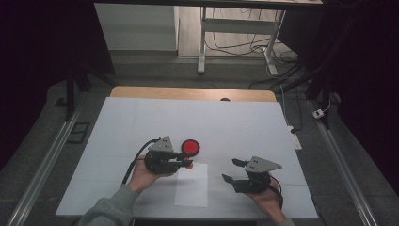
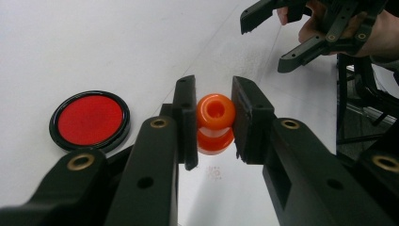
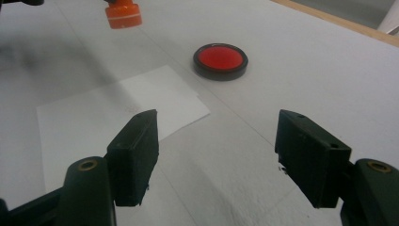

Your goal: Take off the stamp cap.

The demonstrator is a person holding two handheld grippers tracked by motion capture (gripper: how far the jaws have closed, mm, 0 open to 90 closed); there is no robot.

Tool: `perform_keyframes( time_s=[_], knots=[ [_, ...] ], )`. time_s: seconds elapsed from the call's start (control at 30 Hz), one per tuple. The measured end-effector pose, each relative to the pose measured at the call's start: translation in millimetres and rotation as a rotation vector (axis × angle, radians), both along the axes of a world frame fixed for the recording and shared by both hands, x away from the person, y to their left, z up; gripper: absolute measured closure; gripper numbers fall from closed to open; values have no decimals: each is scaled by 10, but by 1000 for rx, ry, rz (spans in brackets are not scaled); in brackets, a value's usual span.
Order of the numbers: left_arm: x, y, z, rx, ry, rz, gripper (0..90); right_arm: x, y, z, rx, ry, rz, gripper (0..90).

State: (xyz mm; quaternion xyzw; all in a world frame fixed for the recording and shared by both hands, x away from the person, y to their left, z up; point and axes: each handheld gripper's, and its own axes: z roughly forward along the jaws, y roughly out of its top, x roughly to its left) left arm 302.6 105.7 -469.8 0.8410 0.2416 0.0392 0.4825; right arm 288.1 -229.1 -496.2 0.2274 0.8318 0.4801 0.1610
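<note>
Left claw (image 2: pixel 214 123) grips orange stamp (image 2: pixel 215 123) above paper sheet (image 1: pixel 192 184), ink pad (image 1: pixel 190 147) beside. Right claw (image 3: pixel 216 160) gapes empty. Next, likely: press stamp squarely onto sheet.

Desk (image 1: pixel 141 122) has a white cover with a wood edge along the far side. White paper sheet (image 1: pixel 192 186) lies low centre of the frame, flat. A second desk frame (image 1: pixel 235 28) stands at top centre with loose cables (image 1: pixel 244 47) on the floor beneath. Power strip (image 1: pixel 295 140) lies off the right edge (white, on grey floor).
</note>
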Motion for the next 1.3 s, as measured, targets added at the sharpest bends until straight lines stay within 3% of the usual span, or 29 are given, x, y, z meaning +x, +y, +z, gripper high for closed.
perform_keyframes(
  time_s=[0.8, 0.93, 1.3],
  knots=[
    [8, -47, -11, -1, 6, -8, 722, 2, 354, 14, 18, 16, 80, 307],
    [4, -52, -9, -2, 4, -9, 722, -18, 432, 14, -16, -1, 92, 307],
    [-4, -84, -18, -1, 4, -19, 723, -11, 575, -9, -24, 11, 108, 308]
  ],
)
